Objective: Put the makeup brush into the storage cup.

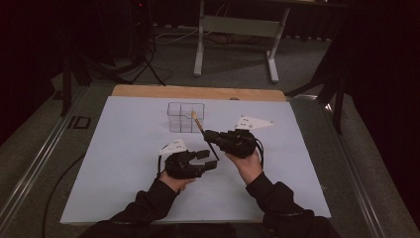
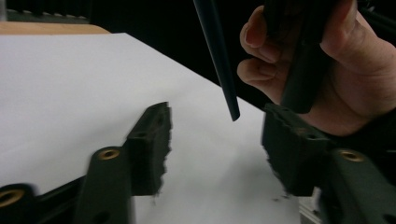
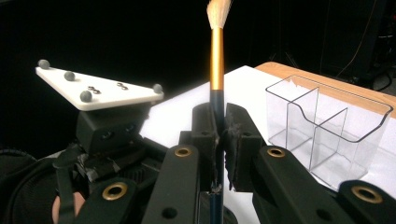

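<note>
The right gripper (image 3: 217,154) clamps the black-handled, gold-ferruled brush (image 3: 216,60), whose pale bristles rise above its fingers, near the clear plastic divided organiser (image 3: 327,135). The left gripper (image 2: 215,149) stands open, the handle's dark tip hanging unpinched between its fingers.

Black tongs (image 3: 218,140) grip a brush (image 3: 216,60) — gold ferrule, pale bristles, dark handle — beside a clear organizer (image 3: 327,126) on a white tabletop (image 1: 124,148).

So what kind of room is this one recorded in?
Probably a lab or studio set up for recording: a white-covered table on a grey carpeted floor, black curtains around it, and cables trailing by a stand.
</note>
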A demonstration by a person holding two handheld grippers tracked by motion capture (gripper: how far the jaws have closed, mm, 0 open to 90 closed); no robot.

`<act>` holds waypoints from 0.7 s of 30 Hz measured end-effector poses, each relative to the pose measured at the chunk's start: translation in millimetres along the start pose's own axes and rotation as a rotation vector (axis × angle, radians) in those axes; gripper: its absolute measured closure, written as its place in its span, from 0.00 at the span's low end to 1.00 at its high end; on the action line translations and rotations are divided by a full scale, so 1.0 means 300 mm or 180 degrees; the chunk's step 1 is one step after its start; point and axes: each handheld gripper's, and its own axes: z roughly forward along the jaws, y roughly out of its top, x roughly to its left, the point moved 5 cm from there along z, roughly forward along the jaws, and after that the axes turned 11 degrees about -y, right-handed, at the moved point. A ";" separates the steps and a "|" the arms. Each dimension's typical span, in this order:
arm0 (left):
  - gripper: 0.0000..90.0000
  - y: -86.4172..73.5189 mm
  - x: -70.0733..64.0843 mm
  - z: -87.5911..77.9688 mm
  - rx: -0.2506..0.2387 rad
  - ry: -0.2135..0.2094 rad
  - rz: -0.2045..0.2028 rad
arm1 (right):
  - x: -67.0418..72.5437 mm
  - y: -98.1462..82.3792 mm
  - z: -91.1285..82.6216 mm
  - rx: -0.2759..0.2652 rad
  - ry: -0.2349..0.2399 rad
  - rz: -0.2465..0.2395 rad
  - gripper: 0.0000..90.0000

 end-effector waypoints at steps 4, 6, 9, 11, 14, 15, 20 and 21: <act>0.64 -0.004 0.002 0.017 -0.0002 -0.0077 -0.0031 | 0.005 -0.002 0.003 0.0008 0.0016 -0.0021 0.92; 0.70 -0.006 0.005 0.021 -0.0026 -0.0105 -0.0080 | 0.005 -0.003 0.003 0.0007 0.0014 -0.0018 0.92; 0.78 -0.009 0.008 0.023 -0.0039 -0.0126 -0.0083 | 0.004 -0.005 0.003 0.0015 0.0025 -0.0011 0.92; 0.83 -0.010 0.008 0.024 -0.0037 -0.0143 -0.0086 | 0.004 -0.007 0.003 0.0012 0.0019 -0.0026 0.92; 0.87 -0.009 0.006 0.023 -0.0025 -0.0178 -0.0086 | 0.002 -0.007 0.002 0.0013 0.0009 -0.0025 0.92; 0.91 -0.009 0.006 0.023 -0.0036 -0.0201 -0.0106 | 0.001 -0.008 0.002 0.0014 0.0007 -0.0028 0.92; 0.94 -0.012 0.014 0.021 -0.0008 -0.0230 -0.0188 | 0.001 -0.011 0.002 0.0016 0.0002 -0.0041 0.92; 0.94 -0.014 0.016 0.019 -0.0011 -0.0244 -0.0226 | 0.001 -0.012 0.002 0.0017 0.0004 -0.0043 0.92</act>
